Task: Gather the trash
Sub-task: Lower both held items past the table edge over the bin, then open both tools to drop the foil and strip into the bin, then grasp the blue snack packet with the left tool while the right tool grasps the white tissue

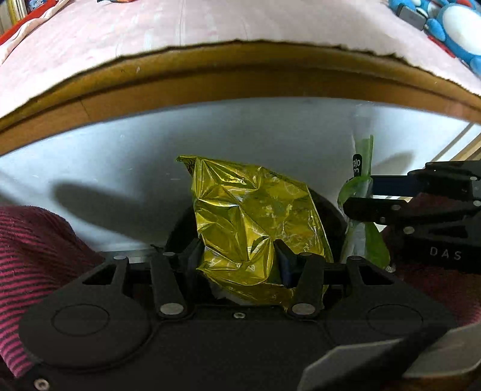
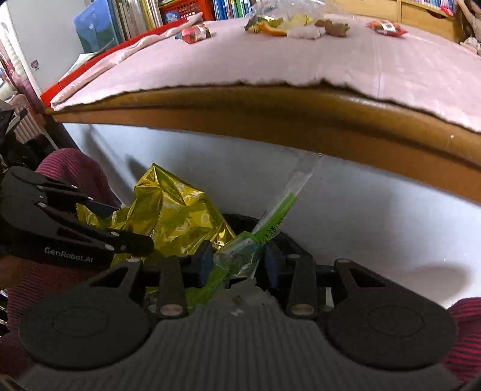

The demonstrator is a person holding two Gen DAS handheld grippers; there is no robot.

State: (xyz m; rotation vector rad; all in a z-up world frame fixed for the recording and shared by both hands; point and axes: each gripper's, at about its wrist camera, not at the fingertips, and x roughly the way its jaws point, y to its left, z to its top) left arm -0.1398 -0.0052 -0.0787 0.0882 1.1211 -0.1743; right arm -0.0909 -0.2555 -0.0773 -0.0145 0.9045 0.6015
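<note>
While both hand-held grippers point steeply down below the near edge of a wooden table (image 2: pixel 300 126), each carries one piece of trash over a dark round opening, probably a bin (image 1: pixel 326 210), which would explain the low, tilted pose. On the left, the left gripper (image 1: pixel 237 258) is clamped on a crumpled gold foil wrapper (image 1: pixel 249 210), pads pressing its lower part so the rest stands up crinkled. Just to its right, the right gripper (image 2: pixel 237 260) is closed on a clear and green plastic wrapper (image 2: pixel 240 255), whose long tail sticks up and away. Striped red sleeves (image 1: pixel 36 246) flank the tools. Far off on the pink table cover (image 2: pixel 240 54), more wrappers (image 2: pixel 279 25) lie scattered, so collecting seems only partly done.
</note>
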